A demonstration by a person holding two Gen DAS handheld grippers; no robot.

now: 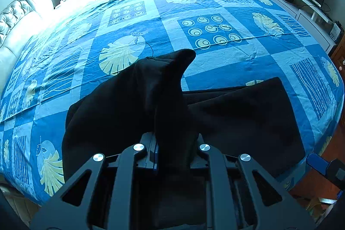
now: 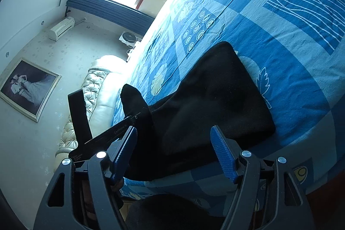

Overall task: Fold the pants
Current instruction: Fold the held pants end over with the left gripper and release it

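Left tool [image 1: 172, 143] clamped on a bunched end of the black pants [image 1: 237, 113], cloth peaking ahead of its tips. Rest lies flat on the bed [image 1: 215, 66], ahead and right. Right tool [image 2: 174, 150] open, empty, over the pants. Soft, light, limp; likely best pinched at hem or waistband.

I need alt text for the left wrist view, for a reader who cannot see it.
The left gripper is shut on a bunch of black pants, lifting a peak of cloth above a blue patterned bedsheet. The rest of the pants lies flat on the bed.
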